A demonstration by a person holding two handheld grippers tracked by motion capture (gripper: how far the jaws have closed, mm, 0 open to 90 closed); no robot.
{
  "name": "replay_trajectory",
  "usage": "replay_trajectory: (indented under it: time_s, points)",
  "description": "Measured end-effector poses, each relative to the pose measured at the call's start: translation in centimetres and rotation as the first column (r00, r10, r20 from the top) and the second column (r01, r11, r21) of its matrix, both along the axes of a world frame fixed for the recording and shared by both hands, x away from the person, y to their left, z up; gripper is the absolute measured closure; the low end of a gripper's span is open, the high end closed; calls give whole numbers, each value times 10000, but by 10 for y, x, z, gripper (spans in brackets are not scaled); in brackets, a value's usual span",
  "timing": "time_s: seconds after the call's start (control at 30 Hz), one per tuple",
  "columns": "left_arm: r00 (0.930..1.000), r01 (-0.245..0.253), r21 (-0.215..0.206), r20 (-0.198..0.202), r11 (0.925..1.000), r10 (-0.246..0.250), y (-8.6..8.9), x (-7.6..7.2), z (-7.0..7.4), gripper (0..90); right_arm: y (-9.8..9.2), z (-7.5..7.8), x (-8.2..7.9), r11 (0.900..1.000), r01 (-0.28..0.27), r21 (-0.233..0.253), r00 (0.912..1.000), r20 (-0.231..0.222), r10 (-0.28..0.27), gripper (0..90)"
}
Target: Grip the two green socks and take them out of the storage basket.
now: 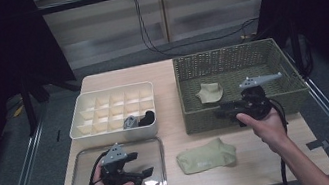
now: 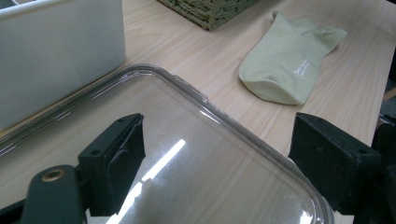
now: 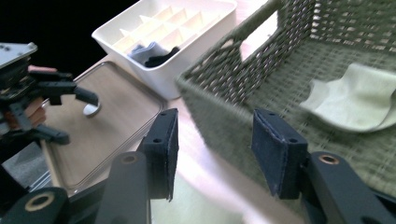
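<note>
Right gripper point(image 1: 225, 110): its jaws are standing apart with nothing between them, hovering at the near wall of the woven basket point(image 1: 217, 117); in the right gripper view point(image 3: 212, 149) that wall is running between the 2 black pads.
Left gripper point(image 1: 144, 175): its jaws are spread wide and gripping nothing, hanging over the clear plastic lid point(image 1: 154, 147); in the left gripper view point(image 2: 217, 158) the lid's rounded corner point(image 2: 196, 95) is lying between them.
Folded sock point(image 1: 207, 155): pale green, lying flat on the wooden table point(image 1: 172, 137) between the 2 grippers, just in front of the basket and just right of the lid; in the left gripper view point(image 2: 292, 58) it is lying beyond the lid's rim, apart from it.
Sock in basket point(image 1: 209, 92): a 2nd pale green piece is lying crumpled on the basket floor, seen past the right gripper's jaws point(image 3: 357, 100).
White divided box point(image 1: 117, 130): sitting left of the basket, behind the lid, holding a grey item point(image 1: 130, 122) and a black item point(image 1: 146, 119) side by side in its near compartments.
</note>
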State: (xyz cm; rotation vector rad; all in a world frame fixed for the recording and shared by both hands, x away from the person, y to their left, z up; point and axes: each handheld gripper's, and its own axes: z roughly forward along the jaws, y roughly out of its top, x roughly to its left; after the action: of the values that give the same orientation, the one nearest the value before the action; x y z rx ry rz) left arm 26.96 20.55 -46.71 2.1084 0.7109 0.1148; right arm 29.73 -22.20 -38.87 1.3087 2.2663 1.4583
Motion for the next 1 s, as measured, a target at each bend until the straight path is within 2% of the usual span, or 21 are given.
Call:
replay_trajectory:
  time_s: [0.2,0.4,0.53,0.8,1.0]
  points:
    - [9998,-208,-67,49,9998,209,5,2,1,168,3,9,27,9998,-2,-215,10000,-46,1,507]
    - [9992,-410,-197,-2,9990,410,10,3,2,168,7,10,60,9977,-61,-676,9995,-312,40,458]
    - [9990,-440,-208,13,9988,440,10,2,2,164,8,12,83,9972,-64,-742,9989,-477,28,449]
    - [9982,-599,-177,63,9980,600,12,3,2,164,14,4,125,9910,-40,-1337,9952,-973,-91,424]
    - [9984,-563,-189,77,9982,564,12,5,2,164,16,-4,151,9877,-74,-1562,9925,-1215,-117,479]
